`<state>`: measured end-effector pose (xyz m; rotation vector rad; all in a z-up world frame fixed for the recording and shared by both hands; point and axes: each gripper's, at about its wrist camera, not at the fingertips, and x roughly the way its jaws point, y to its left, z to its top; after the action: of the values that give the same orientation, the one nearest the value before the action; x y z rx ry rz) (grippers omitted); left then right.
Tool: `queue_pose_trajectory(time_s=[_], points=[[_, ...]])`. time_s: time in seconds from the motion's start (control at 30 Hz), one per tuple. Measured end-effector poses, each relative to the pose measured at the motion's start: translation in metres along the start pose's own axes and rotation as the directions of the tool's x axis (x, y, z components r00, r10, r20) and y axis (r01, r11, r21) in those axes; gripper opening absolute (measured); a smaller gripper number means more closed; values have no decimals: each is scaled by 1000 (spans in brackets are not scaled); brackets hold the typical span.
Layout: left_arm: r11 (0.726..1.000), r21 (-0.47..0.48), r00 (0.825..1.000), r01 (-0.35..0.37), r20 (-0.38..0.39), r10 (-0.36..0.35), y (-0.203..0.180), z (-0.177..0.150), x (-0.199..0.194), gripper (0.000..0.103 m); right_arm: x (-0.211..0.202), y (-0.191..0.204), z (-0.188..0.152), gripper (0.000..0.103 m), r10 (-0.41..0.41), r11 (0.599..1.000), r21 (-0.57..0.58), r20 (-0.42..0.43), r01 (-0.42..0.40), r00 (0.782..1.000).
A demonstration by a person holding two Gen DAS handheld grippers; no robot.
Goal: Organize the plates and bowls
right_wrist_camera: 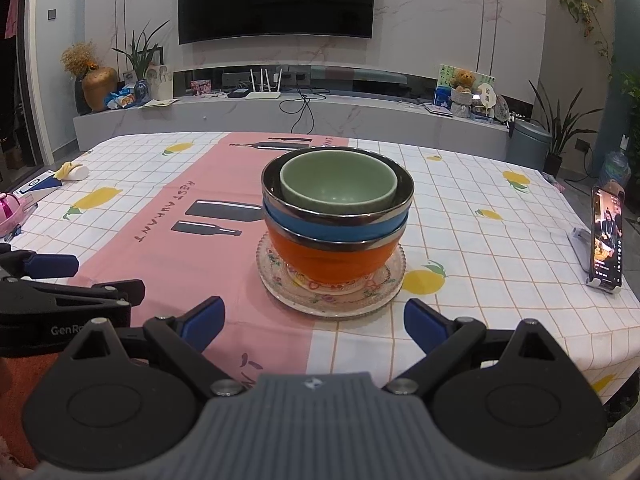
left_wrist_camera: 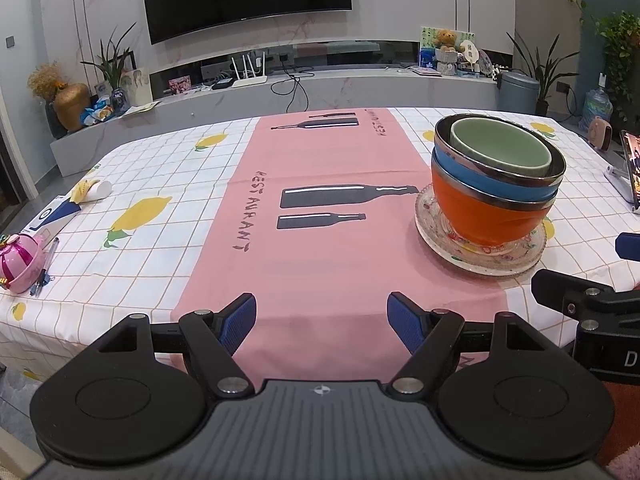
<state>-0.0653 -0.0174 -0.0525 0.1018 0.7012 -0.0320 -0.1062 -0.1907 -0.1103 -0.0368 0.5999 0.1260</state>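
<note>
Nearest us, the left gripper [left_wrist_camera: 322,322] hangs over the pink runner [left_wrist_camera: 320,216] w/ jaws spread wide, nothing btwn the blue pads. The right gripper [right_wrist_camera: 314,322] is likewise spread apart and empty, its pads just short of the glass plate [right_wrist_camera: 276,284] but not touching it.

We take the glass plate as our landmark. On it stands the stack: orange bowl [right_wrist_camera: 332,260] at bottom, blue bowl [right_wrist_camera: 320,226] nested in that, green bowl [right_wrist_camera: 338,184] innermost. All three sit mouth-up, axis vertical, though the green one leans a bit inside the blue, rim higher on one side. Steel rims show on the orange and blue bowls. A smaller floral plate seems to lie under the orange bowl, on the glass one; we can't tell for sure.

The plate straddles the runner's edge, half on pink, half on the lemon-check tablecloth [right_wrist_camera: 480,240]. Left of the plate the runner is bare, lots of room. Right of it, open cloth up to a phone on a stand [right_wrist_camera: 606,240] near the table's right edge. Far left of the plate: a pink round toy [left_wrist_camera: 20,262], pen, blue-white box.

Writing: "RESTAURANT" on the runner; "GenR…" on the left gripper's body, seen from the right cam, rest cut off.
</note>
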Motion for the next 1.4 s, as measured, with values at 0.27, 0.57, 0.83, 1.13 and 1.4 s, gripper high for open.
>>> queue_pose_trajectory(time_s=[0.27, 0.57, 0.83, 1.13, 1.4], points=[[1000, -4, 1000, -1, -3, 1, 1, 0, 1, 88, 3, 0, -1, 94, 6, 1000, -3, -6, -6, 1000], [1000, -6, 1000, 0, -8, 0, 2, -1, 3, 88, 4, 2, -1, 94, 13, 1000, -12, -6, -13, 1000], [1000, -8, 1000, 0, -9, 0, 2, -1, 3, 88, 4, 2, -1, 94, 17, 1000, -15, -7, -17, 1000], [1000, -7, 1000, -1, -10, 1, 2, -1, 3, 88, 4, 2, -1, 94, 18, 1000, -15, -7, -18, 1000], [1000, -6, 1000, -2, -12, 2, 3, -2, 3, 88, 4, 2, -1, 94, 22, 1000, -15, -9, -22, 1000]])
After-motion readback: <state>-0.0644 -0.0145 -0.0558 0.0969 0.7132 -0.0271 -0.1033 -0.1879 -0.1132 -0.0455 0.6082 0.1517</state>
